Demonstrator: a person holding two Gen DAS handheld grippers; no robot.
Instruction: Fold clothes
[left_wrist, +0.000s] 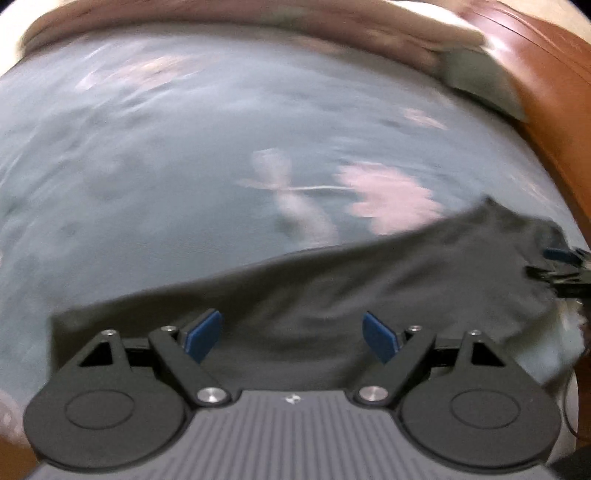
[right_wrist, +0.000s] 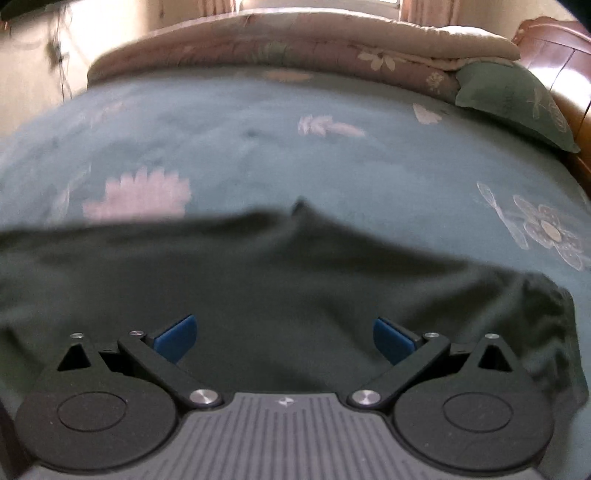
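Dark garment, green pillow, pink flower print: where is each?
Dark garment (right_wrist: 280, 280): right wrist view, middle of the cloth.
Green pillow (right_wrist: 513, 99): right wrist view, its upper face.
Pink flower print (right_wrist: 142, 195): right wrist view, centre of the petals.

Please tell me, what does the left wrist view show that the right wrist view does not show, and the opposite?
Only the left wrist view shows the right tongs from outside, at the far right edge of the dark garment; blur hides whether they grip it. Only the right wrist view shows the green pillow, sharp, and the grey flower print. Both show the dark garment spread on the teal floral bedspread, the folded quilt beyond, the wooden headboard, and their own open tongs: left, right.
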